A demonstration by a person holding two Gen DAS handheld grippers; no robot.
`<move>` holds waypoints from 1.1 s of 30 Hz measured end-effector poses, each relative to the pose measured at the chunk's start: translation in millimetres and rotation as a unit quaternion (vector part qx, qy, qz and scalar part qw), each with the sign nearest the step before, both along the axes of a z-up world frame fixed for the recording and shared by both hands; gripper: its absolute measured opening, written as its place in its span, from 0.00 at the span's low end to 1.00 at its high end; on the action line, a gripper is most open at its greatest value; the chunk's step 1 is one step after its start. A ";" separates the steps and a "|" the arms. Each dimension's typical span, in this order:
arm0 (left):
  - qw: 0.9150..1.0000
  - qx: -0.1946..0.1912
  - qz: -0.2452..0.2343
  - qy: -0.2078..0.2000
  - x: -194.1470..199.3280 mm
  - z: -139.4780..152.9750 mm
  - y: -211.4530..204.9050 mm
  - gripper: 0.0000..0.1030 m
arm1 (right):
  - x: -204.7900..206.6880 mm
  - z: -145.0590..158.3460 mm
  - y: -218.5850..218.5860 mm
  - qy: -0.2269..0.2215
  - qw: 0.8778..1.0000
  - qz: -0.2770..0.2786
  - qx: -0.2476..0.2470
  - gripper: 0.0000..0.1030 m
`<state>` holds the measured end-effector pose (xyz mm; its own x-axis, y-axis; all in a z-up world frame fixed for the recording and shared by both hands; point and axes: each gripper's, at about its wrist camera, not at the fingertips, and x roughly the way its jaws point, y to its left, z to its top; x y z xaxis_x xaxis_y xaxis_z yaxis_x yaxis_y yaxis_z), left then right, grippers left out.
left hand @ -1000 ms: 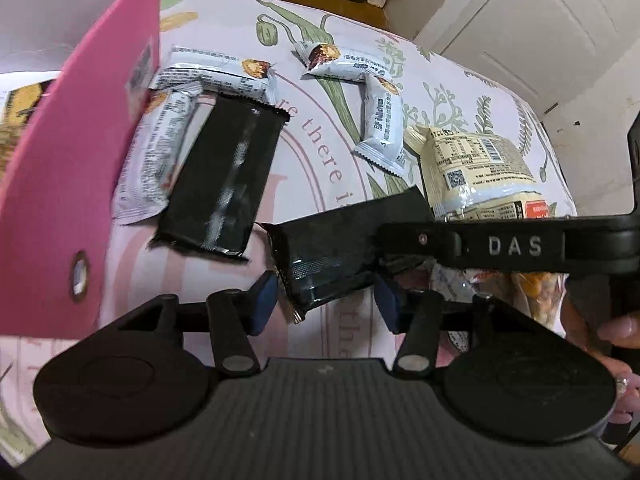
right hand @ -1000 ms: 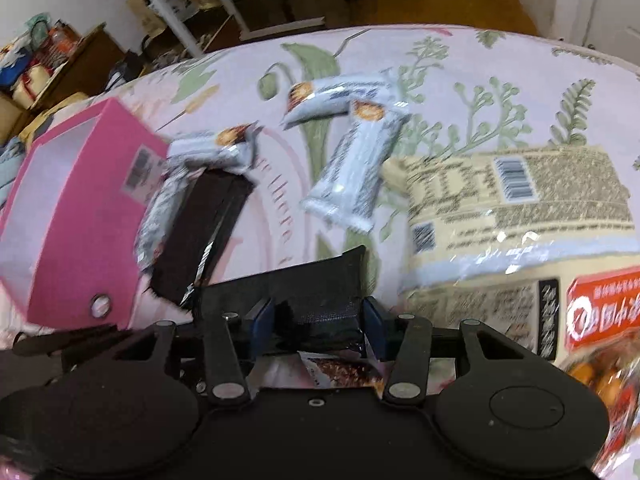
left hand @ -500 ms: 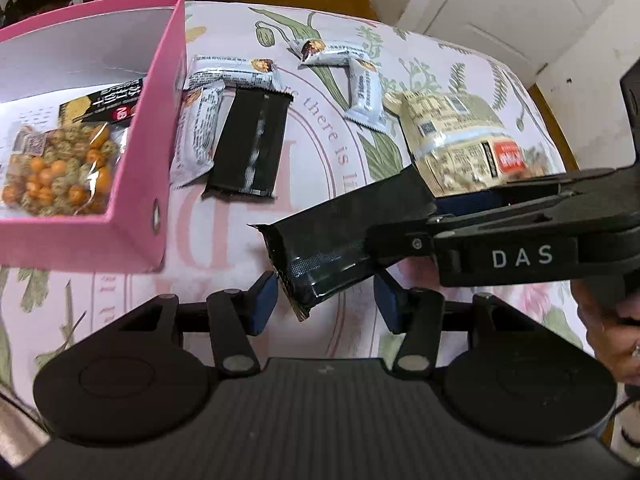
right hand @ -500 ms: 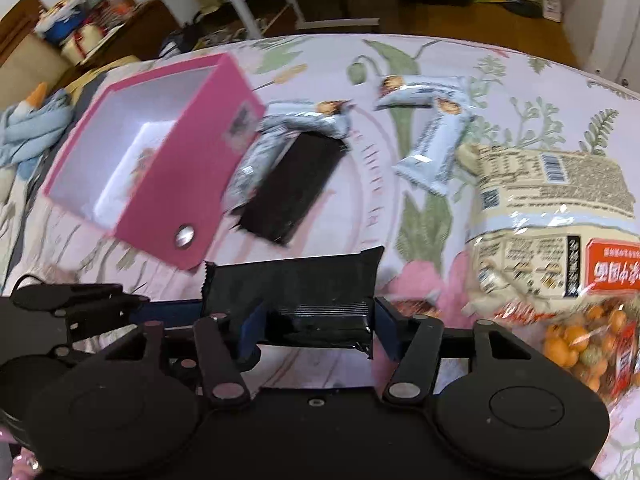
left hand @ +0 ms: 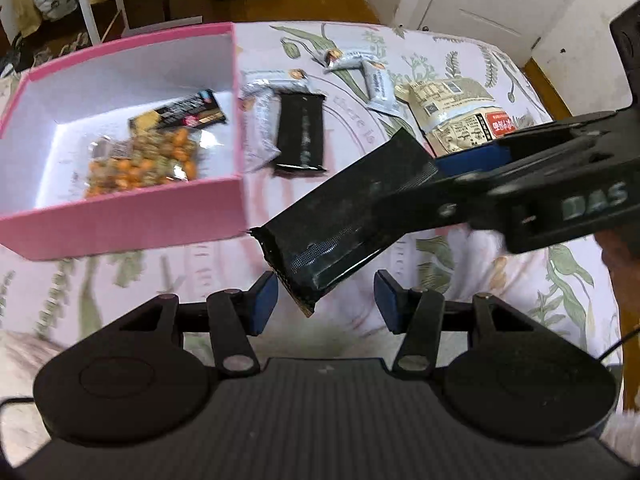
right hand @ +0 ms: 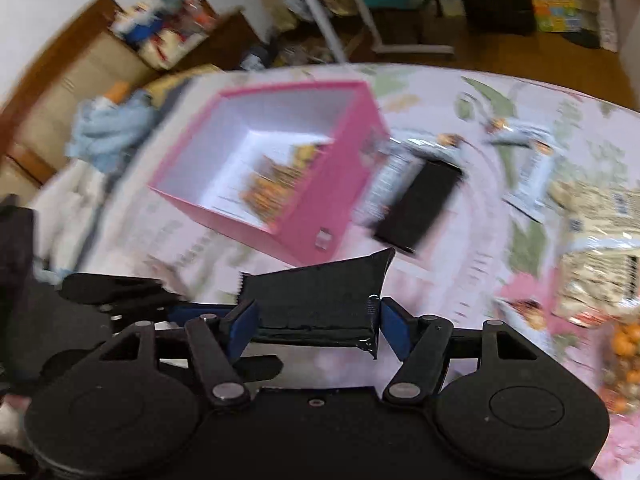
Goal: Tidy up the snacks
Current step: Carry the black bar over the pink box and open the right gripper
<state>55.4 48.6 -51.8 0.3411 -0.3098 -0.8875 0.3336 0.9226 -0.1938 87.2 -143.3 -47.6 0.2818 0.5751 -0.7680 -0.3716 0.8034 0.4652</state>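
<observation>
My right gripper is shut on a black snack packet and holds it above the table. In the left wrist view that packet hangs from the right gripper just ahead of my left gripper, which is open and empty. The pink box stands to the left and holds a bag of orange nuts. A second black packet and several white bars lie on the table beside the box.
A large beige snack bag lies at the right of the floral tablecloth. Two more white bars lie at the far side. Cluttered furniture and boxes stand beyond the table.
Both grippers have risen and drawn back from the table. The right gripper has carried the black packet up and leftward, toward the pink box. The left gripper stays open.
</observation>
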 end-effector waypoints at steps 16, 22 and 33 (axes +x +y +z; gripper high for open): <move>0.997 -0.014 0.071 -0.040 50.4 27.0 100.0 0.49 | 58.5 17.7 70.2 -0.031 0.997 0.029 0.061 0.44; 0.998 -0.004 0.054 -0.030 81.4 6.7 120.9 0.50 | 79.8 -2.3 102.3 -0.026 0.999 0.005 0.033 0.44; 0.998 0.051 0.032 -0.021 121.8 -37.3 131.2 0.50 | 99.2 -38.4 148.9 -0.034 0.998 -0.013 -0.046 0.44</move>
